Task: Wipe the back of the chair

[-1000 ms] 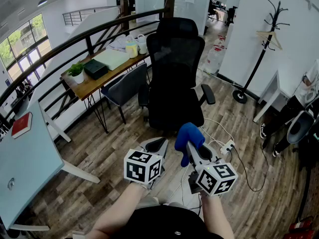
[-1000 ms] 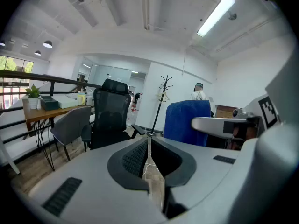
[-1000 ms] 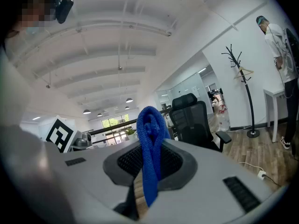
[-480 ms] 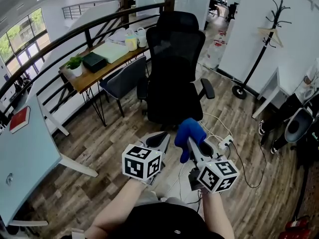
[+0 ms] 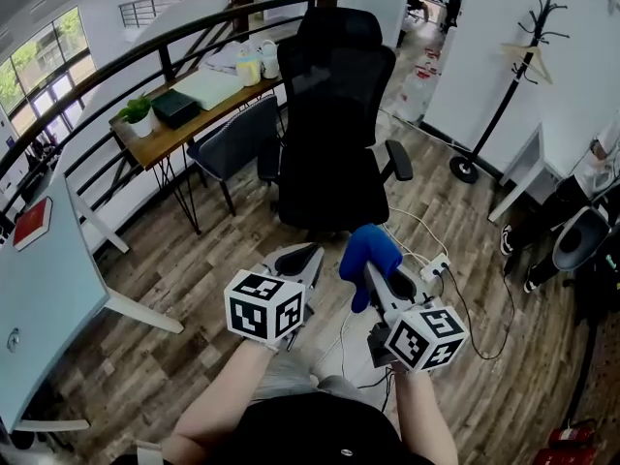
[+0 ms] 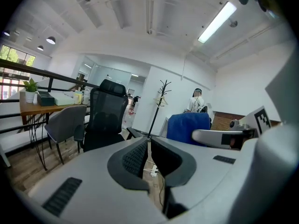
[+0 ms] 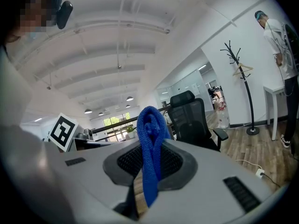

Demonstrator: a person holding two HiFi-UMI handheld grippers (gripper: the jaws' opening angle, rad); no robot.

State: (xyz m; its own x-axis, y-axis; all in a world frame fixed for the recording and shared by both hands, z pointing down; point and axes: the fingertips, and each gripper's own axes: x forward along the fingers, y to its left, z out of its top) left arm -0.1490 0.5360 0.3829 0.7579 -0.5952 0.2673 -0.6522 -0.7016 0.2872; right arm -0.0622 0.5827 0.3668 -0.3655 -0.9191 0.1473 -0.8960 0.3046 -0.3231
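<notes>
Head view: right claw (image 5: 374, 277) clamps blue cloth (image 5: 367, 253); left claw (image 5: 298, 258), jaws nearly together, empty; both point toward chair (image 5: 332, 114).

1. Shifted the chair (image 5: 329, 114) upward in the head view, headrest closer to the top edge.
2. Moved the left gripper (image 5: 295, 258) leftward, widening the gap to the right gripper (image 5: 378, 284) and its blue cloth (image 5: 366, 252).
3. Displaced the wooden desk (image 5: 174, 136) toward the upper left corner.
</notes>
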